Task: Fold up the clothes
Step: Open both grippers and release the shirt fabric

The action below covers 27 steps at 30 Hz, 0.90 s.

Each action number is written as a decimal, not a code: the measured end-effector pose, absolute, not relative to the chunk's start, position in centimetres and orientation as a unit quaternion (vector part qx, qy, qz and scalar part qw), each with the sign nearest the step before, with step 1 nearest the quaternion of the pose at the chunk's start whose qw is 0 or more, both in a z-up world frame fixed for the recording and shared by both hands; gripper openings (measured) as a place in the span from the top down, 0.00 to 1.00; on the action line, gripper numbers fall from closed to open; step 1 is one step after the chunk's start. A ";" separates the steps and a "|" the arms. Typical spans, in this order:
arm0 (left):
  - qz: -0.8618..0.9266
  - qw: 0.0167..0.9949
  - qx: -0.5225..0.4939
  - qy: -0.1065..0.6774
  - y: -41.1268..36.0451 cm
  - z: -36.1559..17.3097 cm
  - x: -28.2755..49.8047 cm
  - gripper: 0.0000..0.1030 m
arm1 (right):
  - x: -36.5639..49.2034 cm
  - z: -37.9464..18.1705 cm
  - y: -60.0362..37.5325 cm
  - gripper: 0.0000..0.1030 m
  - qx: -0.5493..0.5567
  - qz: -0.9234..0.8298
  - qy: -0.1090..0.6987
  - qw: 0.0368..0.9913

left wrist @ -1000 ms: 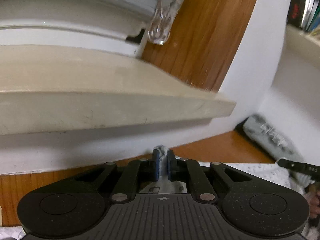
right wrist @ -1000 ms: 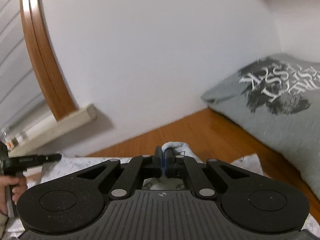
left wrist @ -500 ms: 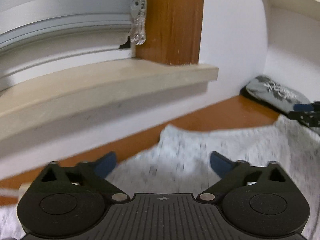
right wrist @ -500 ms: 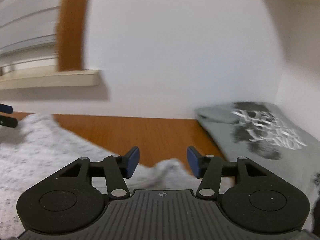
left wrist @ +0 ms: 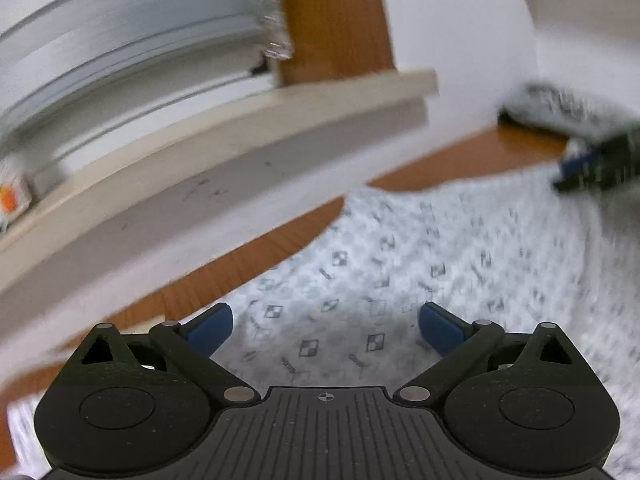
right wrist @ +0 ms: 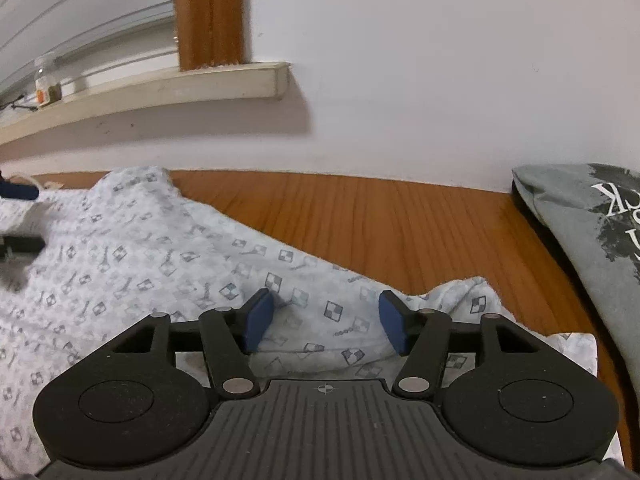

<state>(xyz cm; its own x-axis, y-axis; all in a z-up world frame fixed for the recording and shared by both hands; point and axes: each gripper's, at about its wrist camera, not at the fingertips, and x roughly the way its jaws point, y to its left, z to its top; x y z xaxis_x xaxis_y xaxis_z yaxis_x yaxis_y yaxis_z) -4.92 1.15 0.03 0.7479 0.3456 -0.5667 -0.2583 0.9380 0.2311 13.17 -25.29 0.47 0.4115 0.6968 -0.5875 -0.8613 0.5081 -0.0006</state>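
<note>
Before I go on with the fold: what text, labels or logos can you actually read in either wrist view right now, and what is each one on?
"K" and part of "CK": white letters, cut off at the frame edge, on the grey printed shirt.
Patterned garment: small words between the checkered squares, too small to read.
Jar on the windowsill: orange label, too small to read.
Left wrist view: motion-blurred, nothing legible.
</note>
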 end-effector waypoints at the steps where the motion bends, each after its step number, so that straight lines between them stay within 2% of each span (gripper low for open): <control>1: 0.164 0.932 0.074 0.314 1.3 0.0 -4.4 0.02 | 13.3 0.4 -25.0 0.43 -0.154 0.470 0.268 0.827; 10: 0.214 0.921 0.042 0.322 6.7 -0.1 0.0 0.01 | 17.3 0.6 -20.4 0.42 -0.158 0.461 0.273 0.830; 12: 0.220 0.920 0.042 0.322 7.2 -0.1 0.5 0.01 | 17.8 0.8 -19.4 0.41 -0.162 0.457 0.275 0.831; 13: 0.228 0.919 0.046 0.319 7.1 0.0 0.4 0.01 | 18.0 0.8 -19.2 0.35 -0.164 0.452 0.277 0.832; 14: 0.240 0.917 0.054 0.313 6.7 0.2 0.0 0.01 | 18.1 0.9 -19.1 0.28 -0.165 0.446 0.278 0.835; 18: 0.253 0.923 0.074 0.280 4.4 1.3 -3.2 0.00 | 17.4 1.8 -20.4 0.28 -0.174 0.452 0.267 0.833; 21: 0.224 0.933 0.064 0.274 2.4 2.3 -6.4 0.00 | 15.7 3.4 -24.2 0.20 -0.159 0.448 0.238 0.847; 27: 0.174 0.941 0.032 0.289 -1.5 1.9 -12.6 0.00 | 10.8 4.2 -32.7 0.20 -0.153 0.463 0.221 0.845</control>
<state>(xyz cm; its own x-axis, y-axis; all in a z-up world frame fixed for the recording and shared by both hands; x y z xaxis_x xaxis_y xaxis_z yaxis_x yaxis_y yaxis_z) -12.65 -1.45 1.87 0.7717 0.3460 -0.5336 -0.3095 0.9373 0.1603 10.83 -32.73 4.24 0.4735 0.7148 -0.5146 -0.8499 0.5241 -0.0540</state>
